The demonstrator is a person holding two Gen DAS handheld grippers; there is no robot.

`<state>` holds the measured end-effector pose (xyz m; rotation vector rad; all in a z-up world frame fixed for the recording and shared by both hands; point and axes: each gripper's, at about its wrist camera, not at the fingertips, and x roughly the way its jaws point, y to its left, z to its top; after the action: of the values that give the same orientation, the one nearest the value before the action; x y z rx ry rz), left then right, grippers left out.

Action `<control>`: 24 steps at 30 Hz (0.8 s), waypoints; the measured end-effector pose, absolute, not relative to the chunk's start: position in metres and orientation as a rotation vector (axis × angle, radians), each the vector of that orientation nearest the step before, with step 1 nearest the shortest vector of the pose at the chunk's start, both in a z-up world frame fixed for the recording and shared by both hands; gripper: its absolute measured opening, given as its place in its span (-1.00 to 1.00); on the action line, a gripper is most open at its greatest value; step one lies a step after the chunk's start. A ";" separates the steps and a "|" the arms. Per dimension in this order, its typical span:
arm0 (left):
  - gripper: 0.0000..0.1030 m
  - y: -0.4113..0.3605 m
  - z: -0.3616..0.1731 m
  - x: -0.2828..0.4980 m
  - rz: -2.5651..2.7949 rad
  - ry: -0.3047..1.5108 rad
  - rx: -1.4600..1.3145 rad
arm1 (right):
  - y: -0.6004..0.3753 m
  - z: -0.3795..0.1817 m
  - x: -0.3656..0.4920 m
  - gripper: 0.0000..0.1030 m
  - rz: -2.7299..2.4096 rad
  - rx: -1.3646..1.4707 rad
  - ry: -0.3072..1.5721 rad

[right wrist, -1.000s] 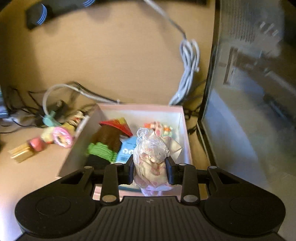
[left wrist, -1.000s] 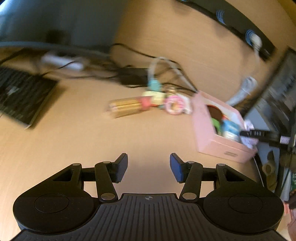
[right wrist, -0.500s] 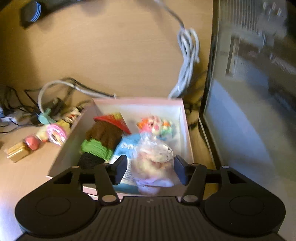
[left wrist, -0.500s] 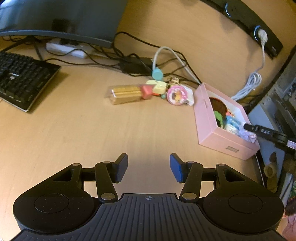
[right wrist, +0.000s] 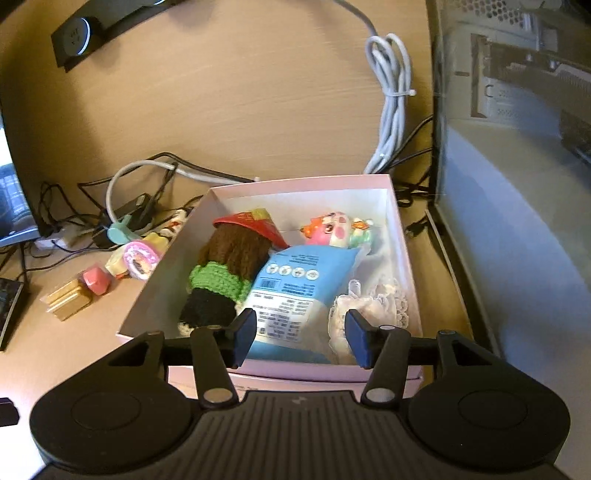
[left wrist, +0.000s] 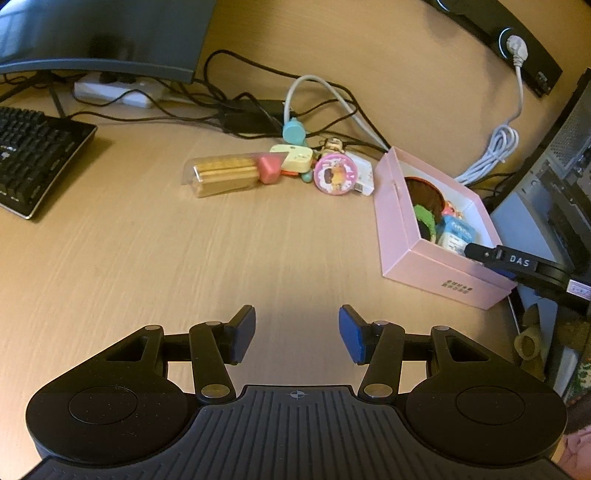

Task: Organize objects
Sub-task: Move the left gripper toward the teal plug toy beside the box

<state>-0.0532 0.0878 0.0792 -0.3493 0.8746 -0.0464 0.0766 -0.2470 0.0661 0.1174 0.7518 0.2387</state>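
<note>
A pink box (right wrist: 303, 180) stands open on the desk. It holds a knitted doll (right wrist: 229, 269), a blue packet (right wrist: 295, 288), a colourful figure (right wrist: 332, 230) and a lace pouch (right wrist: 373, 306). My right gripper (right wrist: 300, 334) hovers over the box's near edge. Its jaws are closing a little and nothing is gripped between them; the lace pouch lies loose by the right finger. My left gripper (left wrist: 297, 332) stands open and empty over bare desk, short of a gold-wrapped pack (left wrist: 225, 175), a red block (left wrist: 269, 170) and a round pink toy (left wrist: 335, 173). The pink box (left wrist: 424, 266) is to its right.
A keyboard (left wrist: 29, 162) lies at the left under a monitor (left wrist: 99, 33). Black cables (left wrist: 240, 110) tangle behind the toys. A computer case (right wrist: 517, 147) stands right of the box, with a coiled white cable (right wrist: 391, 92) behind it.
The right gripper opened and let go of the lace pouch, which now lies in the box. The left gripper has drifted over the desk; the box sits lower in its view.
</note>
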 end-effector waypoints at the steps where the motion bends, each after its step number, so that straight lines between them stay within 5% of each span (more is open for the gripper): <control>1: 0.05 0.087 0.079 -0.053 -0.048 0.875 -0.345 | -0.248 0.067 0.075 0.03 0.244 0.126 0.749; 15: 0.05 0.057 0.079 -0.020 -0.127 0.869 -0.227 | -0.239 0.100 0.013 0.47 0.328 0.029 0.603; 24: 0.06 0.051 0.089 0.021 -0.130 0.775 -0.055 | -0.227 0.086 -0.019 0.50 0.291 -0.093 0.627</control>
<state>0.0207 0.0509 0.0894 -0.0546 0.7751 -0.1301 -0.0191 -0.2268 0.0863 -0.0928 0.6265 0.2907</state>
